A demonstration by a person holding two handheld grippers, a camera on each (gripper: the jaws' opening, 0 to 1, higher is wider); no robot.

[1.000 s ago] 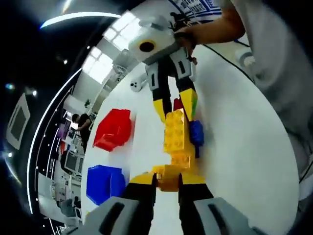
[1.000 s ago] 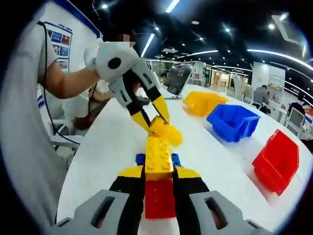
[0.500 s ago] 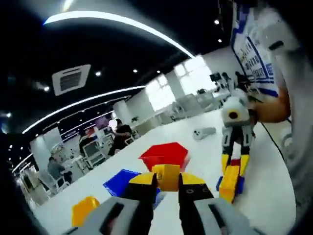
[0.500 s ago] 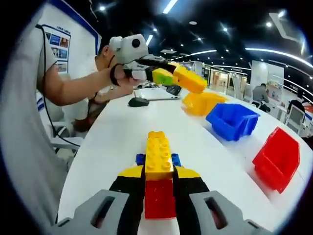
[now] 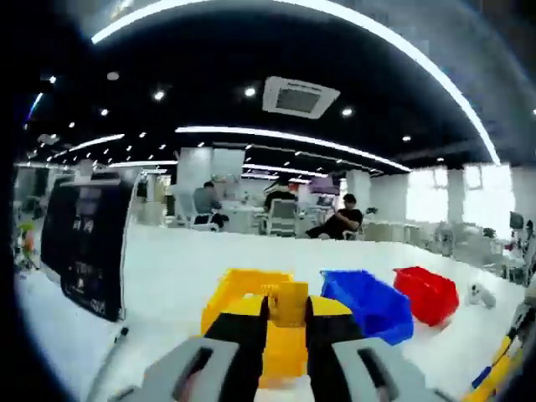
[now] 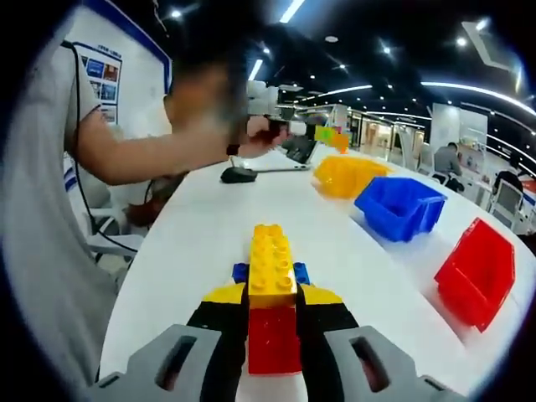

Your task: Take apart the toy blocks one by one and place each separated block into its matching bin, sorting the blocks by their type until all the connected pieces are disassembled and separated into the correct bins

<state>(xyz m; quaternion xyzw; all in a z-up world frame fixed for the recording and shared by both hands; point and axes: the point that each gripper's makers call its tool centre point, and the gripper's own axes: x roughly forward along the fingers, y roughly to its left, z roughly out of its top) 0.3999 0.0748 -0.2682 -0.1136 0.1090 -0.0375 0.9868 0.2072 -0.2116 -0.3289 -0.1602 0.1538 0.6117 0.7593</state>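
My left gripper (image 5: 287, 306) is shut on a small yellow block (image 5: 286, 300), just in front of the yellow bin (image 5: 237, 289). In the right gripper view the left gripper (image 6: 328, 134) shows blurred, held in a hand above the yellow bin (image 6: 346, 177), with the yellow block (image 6: 338, 141) at its tip. My right gripper (image 6: 273, 308) is shut on the remaining stack over the white table (image 6: 193, 243): a red block (image 6: 274, 338) between the jaws, a long yellow block (image 6: 272, 263) on it, and a blue block (image 6: 240, 271) sticking out at the sides.
A blue bin (image 6: 399, 206) and a red bin (image 6: 474, 273) stand in a row after the yellow one; blue bin (image 5: 369, 303), red bin (image 5: 428, 290). A mouse (image 6: 237, 174) and a laptop (image 6: 298, 148) sit at the far end, and a dark screen (image 5: 88, 247) stands left.
The left gripper pulled the small yellow block off the stack and carried it away over the yellow bin. The right gripper and its stack stayed put.
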